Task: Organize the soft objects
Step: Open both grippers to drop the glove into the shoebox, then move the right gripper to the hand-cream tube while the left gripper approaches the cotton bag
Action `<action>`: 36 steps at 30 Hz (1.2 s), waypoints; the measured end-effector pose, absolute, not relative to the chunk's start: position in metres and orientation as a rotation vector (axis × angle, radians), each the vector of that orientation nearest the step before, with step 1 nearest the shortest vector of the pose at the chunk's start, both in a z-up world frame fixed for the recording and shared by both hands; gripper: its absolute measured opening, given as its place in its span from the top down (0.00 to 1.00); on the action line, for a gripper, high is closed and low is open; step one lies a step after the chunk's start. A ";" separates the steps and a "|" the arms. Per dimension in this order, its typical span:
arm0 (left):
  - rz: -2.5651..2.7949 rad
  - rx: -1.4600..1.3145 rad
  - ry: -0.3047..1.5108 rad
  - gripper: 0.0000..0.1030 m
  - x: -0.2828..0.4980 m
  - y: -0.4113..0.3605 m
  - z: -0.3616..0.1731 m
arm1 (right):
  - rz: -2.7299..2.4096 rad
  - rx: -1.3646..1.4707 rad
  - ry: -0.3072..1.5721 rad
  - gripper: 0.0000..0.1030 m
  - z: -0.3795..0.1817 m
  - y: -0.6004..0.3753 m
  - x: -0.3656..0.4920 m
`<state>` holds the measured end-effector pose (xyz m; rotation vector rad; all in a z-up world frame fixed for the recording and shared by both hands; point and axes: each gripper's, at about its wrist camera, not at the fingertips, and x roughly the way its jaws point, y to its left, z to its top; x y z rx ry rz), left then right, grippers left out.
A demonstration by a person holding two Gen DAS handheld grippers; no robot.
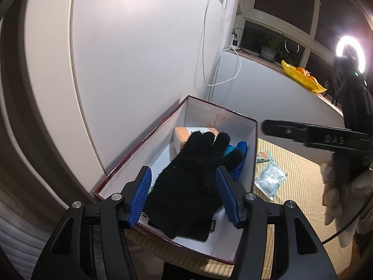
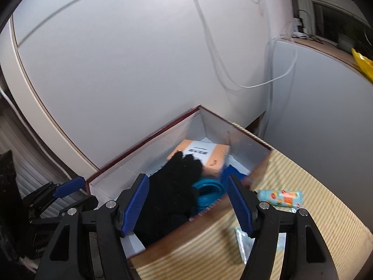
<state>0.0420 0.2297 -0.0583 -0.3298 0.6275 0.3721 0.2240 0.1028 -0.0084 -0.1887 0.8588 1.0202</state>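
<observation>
Two black grippers with ribbed blue pads hang over an open cardboard box [image 1: 253,140], dark red outside and white inside, which stands on a striped beige mat [image 1: 300,177] in the corner where the white wall panels meet. The left gripper [image 1: 184,197] has its jaws apart, one on each side of a black knitted glove [image 1: 186,186] without pressing on it. That glove lies flat inside the box, cuff toward the near wall and fingertips reaching toward the far end, where they overlap a small orange and white carton [image 1: 184,135]. A bright blue soft item [image 1: 240,161] lies just beside the glove, against the box's right wall; from the right wrist view a teal ring-shaped piece [image 2: 208,192] shows next to the glove there, though motion blur hides what it is.

The right gripper [image 2: 187,206] also stands with its jaws apart and nothing clamped between them, above the near right corner of the box. Out on the mat, right of the box, lie a pale blue packet printed with orange fruit [image 2: 281,197] and a clear plastic pouch holding something white [image 1: 270,182], near each other. From the left wrist view the right tool shows as a black bar held in a pale gloved hand [image 1: 342,186] at the right edge. A yellow dish with oranges [image 1: 303,75] sits on the window sill beyond.
</observation>
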 end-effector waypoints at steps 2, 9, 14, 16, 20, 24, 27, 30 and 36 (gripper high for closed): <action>0.363 -0.330 0.621 0.45 0.041 0.226 -0.057 | 1.013 -0.157 0.851 0.37 -0.005 0.087 0.228; 0.299 -0.314 0.596 0.45 0.033 0.202 -0.053 | 0.967 -0.113 0.816 0.31 0.007 0.025 0.239; 0.258 -0.260 0.583 0.45 0.019 0.174 -0.049 | 0.879 -0.150 0.827 0.31 0.009 -0.003 0.258; 0.245 -0.253 0.582 0.45 0.012 0.167 -0.048 | 0.865 -0.145 0.876 0.32 0.003 -0.010 0.270; 0.228 -0.245 0.583 0.45 0.003 0.156 -0.045 | 0.823 -0.182 0.957 0.75 -0.019 -0.007 0.286; 0.221 -0.224 0.582 0.45 -0.001 0.149 -0.042 | 0.841 -0.198 1.054 0.85 -0.047 0.010 0.300; 0.216 -0.224 0.587 0.45 -0.001 0.149 -0.042 | 0.861 -0.246 1.085 0.85 -0.069 0.029 0.304; 0.219 -0.220 0.592 0.45 -0.002 0.149 -0.043 | 0.887 -0.291 1.118 0.85 -0.090 0.051 0.305; 0.227 -0.225 0.609 0.45 -0.001 0.151 -0.048 | 0.910 -0.420 1.133 0.85 -0.122 0.088 0.301</action>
